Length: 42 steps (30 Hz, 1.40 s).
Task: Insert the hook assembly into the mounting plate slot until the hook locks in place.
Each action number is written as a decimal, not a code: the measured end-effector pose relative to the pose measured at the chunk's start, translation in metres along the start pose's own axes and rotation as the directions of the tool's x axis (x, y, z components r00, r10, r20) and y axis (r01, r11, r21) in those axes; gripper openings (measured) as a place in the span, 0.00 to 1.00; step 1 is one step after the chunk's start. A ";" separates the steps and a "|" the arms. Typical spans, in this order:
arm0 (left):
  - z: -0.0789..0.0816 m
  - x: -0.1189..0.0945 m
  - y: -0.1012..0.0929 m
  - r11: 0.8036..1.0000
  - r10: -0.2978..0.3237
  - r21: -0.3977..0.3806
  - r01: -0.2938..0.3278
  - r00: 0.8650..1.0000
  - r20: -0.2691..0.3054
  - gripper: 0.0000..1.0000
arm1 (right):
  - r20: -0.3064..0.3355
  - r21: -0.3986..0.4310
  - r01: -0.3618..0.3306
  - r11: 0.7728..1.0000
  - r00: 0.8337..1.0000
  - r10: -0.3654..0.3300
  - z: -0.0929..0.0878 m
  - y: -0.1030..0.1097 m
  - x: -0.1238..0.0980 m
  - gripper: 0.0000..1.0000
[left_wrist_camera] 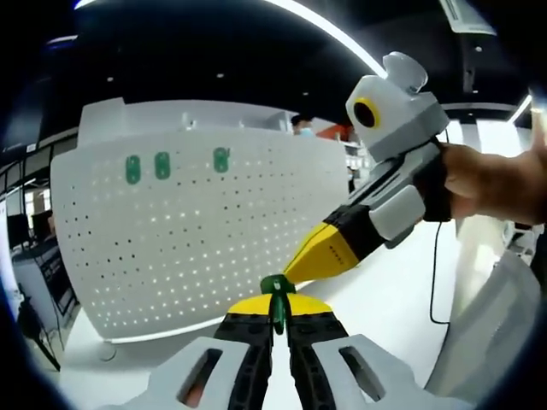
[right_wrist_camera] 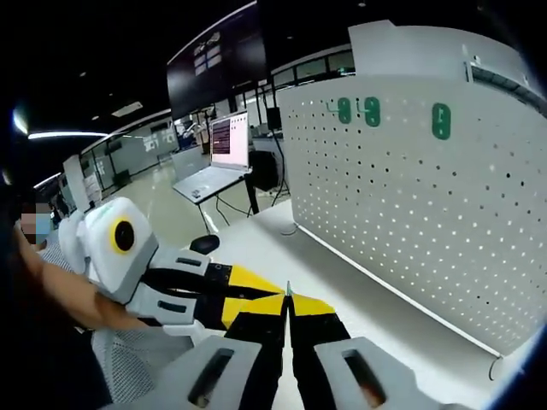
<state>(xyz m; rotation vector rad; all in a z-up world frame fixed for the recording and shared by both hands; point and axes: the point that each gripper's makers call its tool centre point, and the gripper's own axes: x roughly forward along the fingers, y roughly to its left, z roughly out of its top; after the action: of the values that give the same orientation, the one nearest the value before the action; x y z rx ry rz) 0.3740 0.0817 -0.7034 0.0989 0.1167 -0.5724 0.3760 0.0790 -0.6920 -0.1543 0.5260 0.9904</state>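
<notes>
Left gripper [left_wrist_camera: 275, 320], nearest, clamped on the green hook [left_wrist_camera: 276, 295], with the right gripper [left_wrist_camera: 295, 272] coming in from the right, jaws together and tip touching the hook's head. Better to steady the hook upright, release the right tip only once the hold is firm, and carry it forward level. Farther off, the white pegboard [left_wrist_camera: 205, 248] standing on the table [left_wrist_camera: 376, 299], three green hooks [left_wrist_camera: 161, 166] already seated near its top left: best aimed squarely at a free slot beside them, pressed until locked.
</notes>
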 end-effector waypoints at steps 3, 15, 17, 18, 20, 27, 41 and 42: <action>0.001 -0.001 -0.001 1.000 -0.003 -0.001 0.003 1.000 0.005 0.05 | 0.004 0.002 0.003 1.000 1.000 -0.003 0.000 0.001 -0.002 0.00; 0.003 -0.002 -0.008 1.000 -0.023 0.006 0.022 1.000 0.017 0.05 | 0.015 0.010 0.020 1.000 1.000 -0.020 0.000 0.003 -0.010 0.00; 0.004 -0.002 -0.009 1.000 -0.025 0.005 0.025 1.000 0.019 0.05 | 0.017 0.012 0.021 1.000 1.000 -0.021 0.000 0.003 -0.011 0.00; 0.003 -0.002 -0.010 1.000 -0.028 0.006 0.028 0.999 0.017 0.05 | 0.017 0.014 0.022 1.000 1.000 -0.022 0.000 0.003 -0.011 0.00; 0.003 -0.002 -0.010 1.000 -0.030 0.004 0.030 0.999 0.017 0.04 | 0.017 0.014 0.023 1.000 1.000 -0.023 -0.001 0.003 -0.011 0.00; 0.004 -0.001 -0.010 1.000 -0.030 -0.001 0.030 0.999 0.021 0.04 | 0.023 0.027 0.021 0.999 1.000 -0.021 0.000 0.001 -0.011 0.00; 0.004 -0.003 -0.010 1.000 -0.023 -0.003 0.023 0.999 0.023 0.02 | 0.014 0.068 0.015 0.998 1.000 -0.016 -0.007 -0.003 -0.007 0.00; 0.005 -0.003 -0.009 1.000 -0.021 -0.001 0.021 0.999 0.024 0.02 | 0.014 0.066 0.015 0.998 1.000 -0.016 -0.007 -0.002 -0.007 0.00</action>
<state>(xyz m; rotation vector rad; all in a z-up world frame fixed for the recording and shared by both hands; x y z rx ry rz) 0.3668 0.0750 -0.6989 0.0899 0.0950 -0.5942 0.3726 0.0700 -0.6946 -0.0921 0.5423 0.9572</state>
